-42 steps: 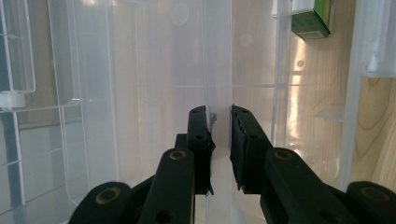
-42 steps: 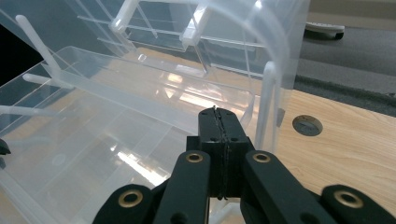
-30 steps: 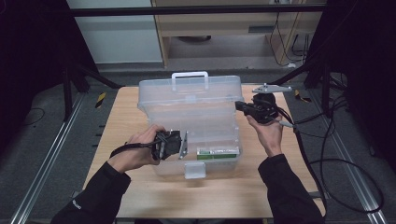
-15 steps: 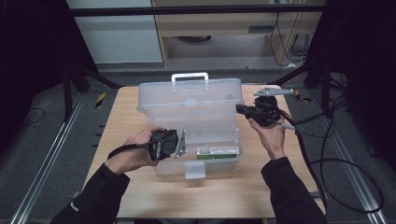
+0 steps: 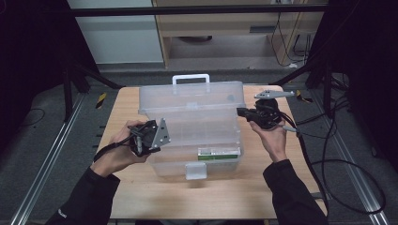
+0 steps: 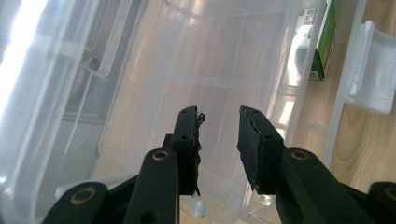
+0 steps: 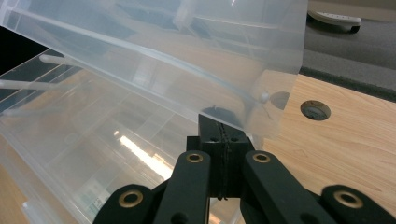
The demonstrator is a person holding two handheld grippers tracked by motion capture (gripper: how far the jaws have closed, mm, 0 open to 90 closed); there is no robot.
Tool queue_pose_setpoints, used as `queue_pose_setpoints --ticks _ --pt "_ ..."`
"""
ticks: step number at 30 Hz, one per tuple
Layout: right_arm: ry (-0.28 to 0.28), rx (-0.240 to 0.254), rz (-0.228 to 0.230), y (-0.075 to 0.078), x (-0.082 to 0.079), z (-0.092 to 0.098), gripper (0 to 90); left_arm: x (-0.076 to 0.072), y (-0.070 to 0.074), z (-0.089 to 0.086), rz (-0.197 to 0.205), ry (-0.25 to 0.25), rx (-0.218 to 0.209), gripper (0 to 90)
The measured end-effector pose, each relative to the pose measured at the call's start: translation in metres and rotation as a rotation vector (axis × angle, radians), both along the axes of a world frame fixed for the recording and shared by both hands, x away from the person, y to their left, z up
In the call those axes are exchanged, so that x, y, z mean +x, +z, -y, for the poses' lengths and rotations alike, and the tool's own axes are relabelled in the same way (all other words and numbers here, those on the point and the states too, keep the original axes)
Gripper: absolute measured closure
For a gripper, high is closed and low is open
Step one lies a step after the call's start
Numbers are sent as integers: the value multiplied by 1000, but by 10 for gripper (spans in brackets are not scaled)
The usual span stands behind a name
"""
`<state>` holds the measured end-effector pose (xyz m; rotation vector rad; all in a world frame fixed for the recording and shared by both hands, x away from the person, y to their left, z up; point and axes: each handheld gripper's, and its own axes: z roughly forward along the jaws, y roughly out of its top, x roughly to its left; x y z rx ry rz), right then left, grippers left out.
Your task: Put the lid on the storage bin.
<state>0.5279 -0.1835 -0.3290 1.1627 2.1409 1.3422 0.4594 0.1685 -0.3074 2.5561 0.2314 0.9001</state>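
A clear plastic toolbox (image 5: pixel 187 140) with a white handle (image 5: pixel 191 77) stands mid-table; its lid (image 5: pixel 192 101) tilts slightly above the base (image 7: pixel 93 140). A green-labelled pack (image 5: pixel 218 152) lies inside, near the front latch (image 5: pixel 195 171). My left gripper (image 5: pixel 157 140) hovers at the box's left front corner. Its jaws have just been opening and stand open (image 6: pixel 219 114), nothing between them, the box wall (image 6: pixel 210 60) just beyond. My right gripper (image 5: pixel 240 112) is shut, tips (image 7: pixel 223 121) against the lid's lower right rim (image 7: pixel 261 98).
The wooden table (image 5: pixel 126 108) has a round hole (image 7: pixel 315 109) near the box's right side. Cables (image 5: pixel 328 154) trail off the table's right edge to the floor. A cabinet (image 5: pixel 225 28) stands beyond, and metal rails (image 5: pixel 42 164) run along the floor.
My left hand has drawn its gripper left and slightly up, away from the box front, and its jaws have opened. The right gripper has stayed at the lid's right edge.
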Motion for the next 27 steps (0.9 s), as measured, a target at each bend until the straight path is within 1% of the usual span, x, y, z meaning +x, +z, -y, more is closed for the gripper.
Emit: queue_pose_setpoints --ticks 2,5,6,10,17,19,22,25,26,27 --pt "-1 -3 -1 0 0 0 900 0 2 -4 -2 16 -21 690" --pt "1 -6 -3 0 -1 0 900 2 3 -11 -5 51 -64 712" --pt "1 -6 -6 0 -2 0 900 2 2 -13 -7 63 -83 720" --pt "11 -9 -4 -2 -3 1 900 6 -1 -24 -15 118 -125 758" --pt "17 -16 -9 -3 -6 2 900 11 -7 -42 -13 206 -215 822" --pt "20 -17 -9 -4 -7 2 900 13 -8 -47 -12 227 -230 838" --pt "25 -17 -11 -6 -9 3 900 14 -10 -54 -10 256 -265 856" --pt "28 -21 -17 -8 -12 3 900 15 -13 -59 -11 289 -288 867" --pt "31 -24 -16 -8 -12 3 900 15 -14 -61 -18 290 -292 868" --pt "33 -25 -14 -9 -13 3 900 15 -15 -61 -20 294 -305 868"
